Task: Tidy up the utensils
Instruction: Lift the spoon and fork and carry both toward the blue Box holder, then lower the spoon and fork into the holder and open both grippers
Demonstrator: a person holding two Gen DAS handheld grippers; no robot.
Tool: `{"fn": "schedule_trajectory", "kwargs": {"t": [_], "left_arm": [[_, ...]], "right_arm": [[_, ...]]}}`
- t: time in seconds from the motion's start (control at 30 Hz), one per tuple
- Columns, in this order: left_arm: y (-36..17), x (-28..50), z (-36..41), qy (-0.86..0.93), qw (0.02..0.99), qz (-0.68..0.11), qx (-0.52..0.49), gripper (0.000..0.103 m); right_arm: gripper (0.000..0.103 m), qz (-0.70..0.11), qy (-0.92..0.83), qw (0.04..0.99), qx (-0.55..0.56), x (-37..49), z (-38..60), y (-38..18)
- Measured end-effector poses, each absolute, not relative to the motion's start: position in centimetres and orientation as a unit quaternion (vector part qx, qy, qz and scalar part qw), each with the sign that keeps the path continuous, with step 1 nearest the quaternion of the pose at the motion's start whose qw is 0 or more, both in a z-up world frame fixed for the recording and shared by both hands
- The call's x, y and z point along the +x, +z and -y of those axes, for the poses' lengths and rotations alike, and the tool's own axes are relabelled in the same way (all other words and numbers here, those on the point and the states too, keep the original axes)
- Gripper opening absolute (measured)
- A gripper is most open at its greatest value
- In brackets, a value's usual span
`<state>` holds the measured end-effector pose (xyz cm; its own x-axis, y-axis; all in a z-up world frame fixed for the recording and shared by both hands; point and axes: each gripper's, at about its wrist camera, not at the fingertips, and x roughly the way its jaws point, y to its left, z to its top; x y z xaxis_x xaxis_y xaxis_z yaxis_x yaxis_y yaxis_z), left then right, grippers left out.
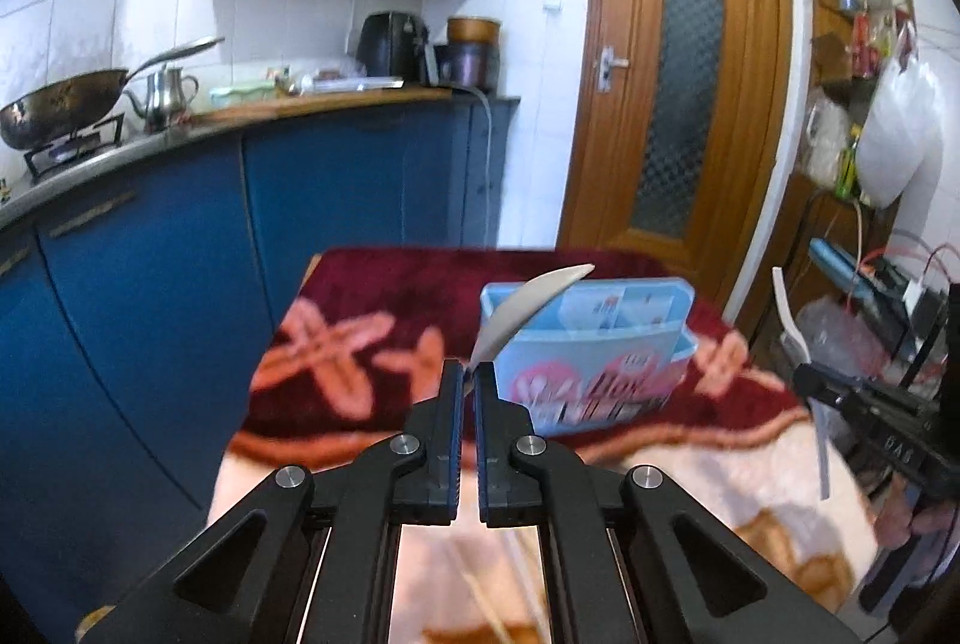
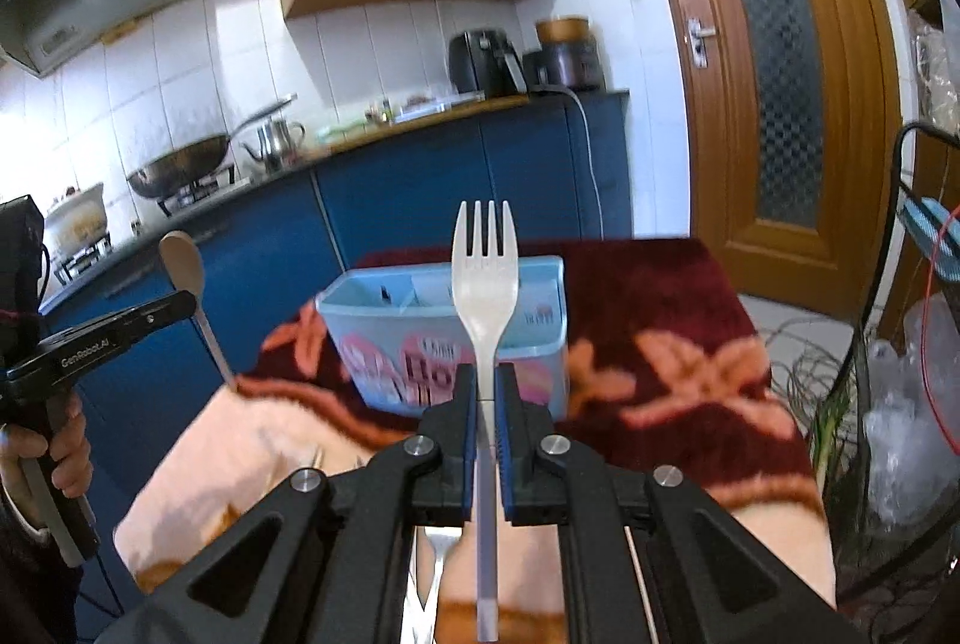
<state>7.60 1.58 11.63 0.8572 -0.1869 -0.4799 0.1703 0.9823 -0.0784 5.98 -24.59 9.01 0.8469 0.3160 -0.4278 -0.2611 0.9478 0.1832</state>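
Note:
My left gripper point(image 1: 470, 374) is shut on a pale spoon point(image 1: 528, 305), bowl up and edge-on, held above the table in front of a light blue utensil holder point(image 1: 591, 344). From the right wrist view the same spoon point(image 2: 183, 263) shows at the left in the left gripper point(image 2: 186, 305). My right gripper point(image 2: 486, 374) is shut on the handle of a white plastic fork point(image 2: 485, 272), tines up, just before the blue holder point(image 2: 444, 338). The fork point(image 1: 795, 326) and right gripper point(image 1: 807, 380) show at the right of the left wrist view.
The holder stands on a table covered by a dark red and cream floral blanket point(image 2: 678, 362). More utensils lie on the blanket under my right gripper point(image 2: 441, 548). Blue kitchen cabinets point(image 1: 150, 254) stand to the left, a wooden door point(image 1: 690, 74) behind, cluttered shelves point(image 1: 870, 104) to the right.

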Motion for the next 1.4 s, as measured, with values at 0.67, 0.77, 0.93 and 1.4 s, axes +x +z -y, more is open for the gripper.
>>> {"fn": "schedule_trajectory", "kwargs": {"t": [0.67, 0.77, 0.93, 1.4], "left_arm": [[15.5, 15.7, 1.7, -0.172, 0.956, -0.202, -0.128, 0.003], [14.9, 17.6, 2.2, -0.179, 0.953, -0.198, -0.145, 0.003], [12.0, 20.4, 2.2, -0.174, 0.945, -0.22, -0.169, 0.003], [5.9, 22.3, 0.4, -0.142, 0.937, -0.273, -0.167, 0.002]], "right_arm": [[0.008, -0.141, 0.171, 0.972, 0.083, 13.7, 24.4, 10.2], [0.008, -0.134, 0.173, 0.972, 0.083, 15.4, 24.3, 9.8], [0.008, -0.127, 0.177, 0.973, 0.082, 18.4, 24.0, 8.5], [0.008, -0.144, 0.186, 0.971, 0.049, 20.2, 22.5, 5.2]]}}
